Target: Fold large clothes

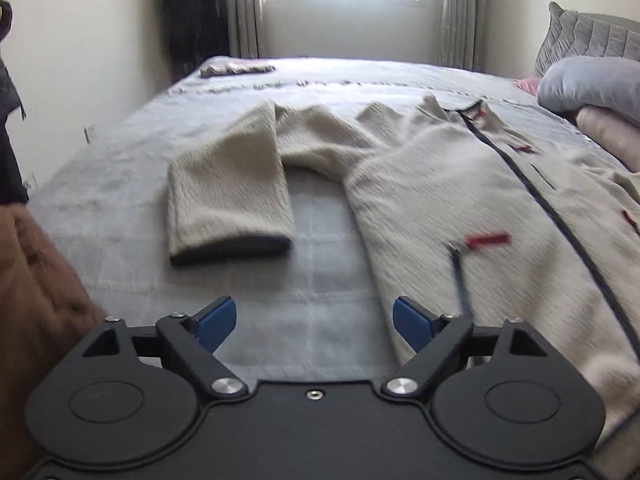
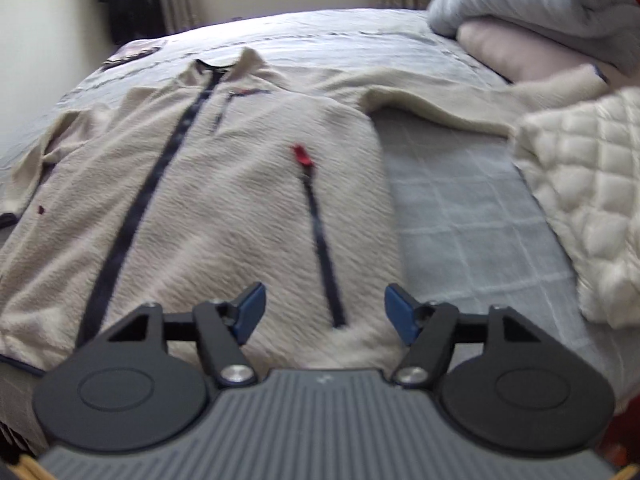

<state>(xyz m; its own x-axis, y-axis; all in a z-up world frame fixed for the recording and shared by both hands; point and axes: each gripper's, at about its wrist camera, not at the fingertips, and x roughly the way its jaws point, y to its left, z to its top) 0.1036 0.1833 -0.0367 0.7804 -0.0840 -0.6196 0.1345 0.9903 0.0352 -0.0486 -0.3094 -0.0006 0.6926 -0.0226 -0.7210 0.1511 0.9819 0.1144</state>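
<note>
Both grippers empty over a fleece jacket spread on the bed

The left gripper (image 1: 313, 322) and right gripper (image 2: 325, 309) hang spread wide, gripping nothing, above the hem. The fleece jacket (image 2: 224, 208) lies front-up on the grey bedspread (image 1: 120, 200) (one sleeve (image 1: 230, 196) already bent back). Pinching hem and shoulder together should keep the fold square.
</note>
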